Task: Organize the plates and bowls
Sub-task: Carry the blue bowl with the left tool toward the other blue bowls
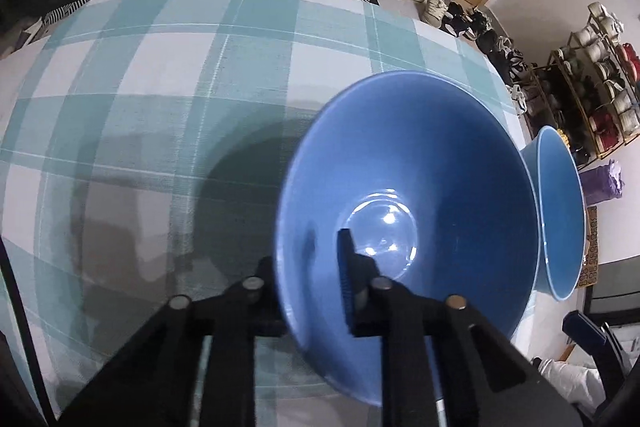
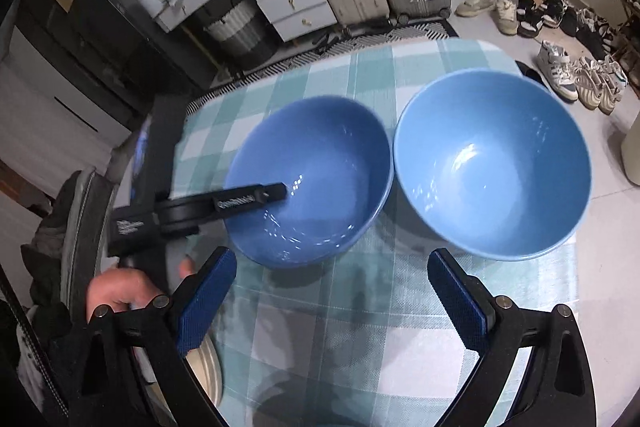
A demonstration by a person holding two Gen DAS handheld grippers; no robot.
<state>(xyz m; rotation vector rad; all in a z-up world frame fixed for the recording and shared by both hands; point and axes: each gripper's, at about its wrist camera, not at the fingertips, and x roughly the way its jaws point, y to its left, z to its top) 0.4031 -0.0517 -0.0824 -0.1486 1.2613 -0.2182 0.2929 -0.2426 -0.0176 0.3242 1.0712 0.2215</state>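
Two blue bowls sit side by side on the checked surface (image 2: 360, 307), rims nearly touching, both upright with mouths facing up (round things, so no long axis to speak of). The left hand-held gripper (image 1: 310, 269) pinches the near rim of the darker bowl (image 2: 316, 163), one finger inside the wall and one outside, a grip suited, I judge, to lifting it for nesting. The lighter bowl (image 2: 492, 163) stands untouched to its right. The right hand-held gripper (image 2: 332, 303) hangs spread wide above bare cloth just short of both bowls, holding nothing.
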